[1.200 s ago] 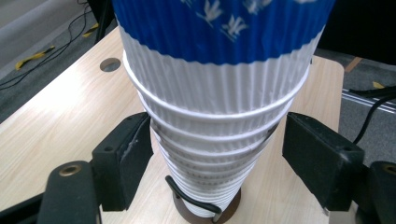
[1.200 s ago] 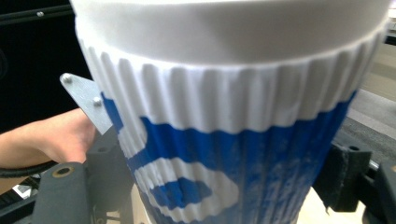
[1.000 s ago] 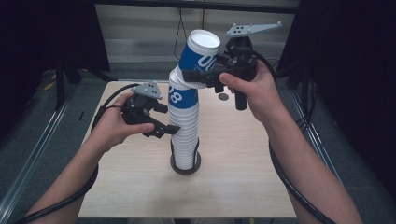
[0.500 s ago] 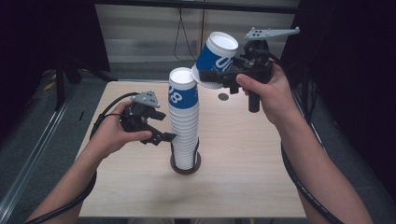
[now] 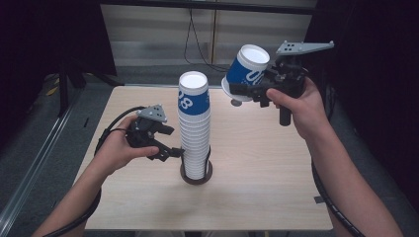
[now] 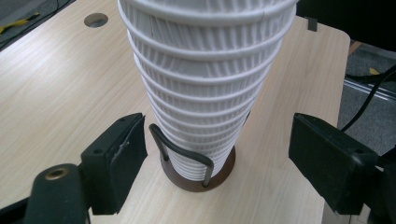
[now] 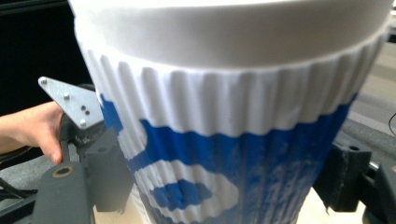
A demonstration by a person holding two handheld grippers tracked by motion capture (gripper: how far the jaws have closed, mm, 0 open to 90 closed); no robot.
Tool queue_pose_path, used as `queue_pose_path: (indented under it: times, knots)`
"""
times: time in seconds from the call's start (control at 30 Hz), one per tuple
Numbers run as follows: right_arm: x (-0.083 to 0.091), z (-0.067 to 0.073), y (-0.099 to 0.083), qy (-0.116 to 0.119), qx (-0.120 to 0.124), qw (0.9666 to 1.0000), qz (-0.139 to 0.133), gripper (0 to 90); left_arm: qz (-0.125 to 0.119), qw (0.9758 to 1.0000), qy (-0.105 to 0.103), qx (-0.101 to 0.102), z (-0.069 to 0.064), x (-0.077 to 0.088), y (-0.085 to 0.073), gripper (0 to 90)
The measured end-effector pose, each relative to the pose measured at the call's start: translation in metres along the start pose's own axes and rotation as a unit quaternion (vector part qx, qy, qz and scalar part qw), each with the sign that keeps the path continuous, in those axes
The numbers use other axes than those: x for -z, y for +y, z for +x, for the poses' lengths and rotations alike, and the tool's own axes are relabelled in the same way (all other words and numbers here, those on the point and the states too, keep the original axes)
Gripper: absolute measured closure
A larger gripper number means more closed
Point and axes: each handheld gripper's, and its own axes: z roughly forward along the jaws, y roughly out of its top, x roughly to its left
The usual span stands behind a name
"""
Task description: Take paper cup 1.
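Note:
A tall stack of ribbed paper cups [image 5: 194, 128] stands in a round dark base with a wire hoop [image 5: 196, 175] at mid table; its top cup is blue and white. My left gripper [image 5: 174, 144] sits low at the stack's left. Its jaws have just been opening. In the left gripper view the stack [image 6: 205, 93] stands between the pads [image 6: 116, 163], which are apart from it. My right gripper [image 5: 242, 85] is shut on a single blue-and-white cup [image 5: 247, 71], held tilted in the air to the right of the stack top. That cup [image 7: 233, 140] looms between its jaws.
The wooden table [image 5: 267, 173] has a round cable hole [image 5: 236, 102] at the back, under the lifted cup. Cables trail from both grippers over the table's left and right edges. Dark floor and a metal rail lie at the left.
The right gripper has carried the single cup off the stack top, up and to the right. The left gripper has sunk down the stack toward its base.

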Motion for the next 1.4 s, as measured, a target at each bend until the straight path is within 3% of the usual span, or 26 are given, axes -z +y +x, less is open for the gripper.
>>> queue_pose_path:
  times: [0.6,1.4]
  knots:
    - [0.003,-0.009,-0.053,-0.013,0.007,0.9994,0.033,20.3,0.004,0.9998,-0.018,0.008,-0.008,-0.009,-0.022,19.0]
    - [-0.007,-0.008,-0.125,0.001,0.003,0.9977,0.068,20.2,0.008,0.9988,-0.047,0.011,-0.022,-0.023,-0.044,19.6]
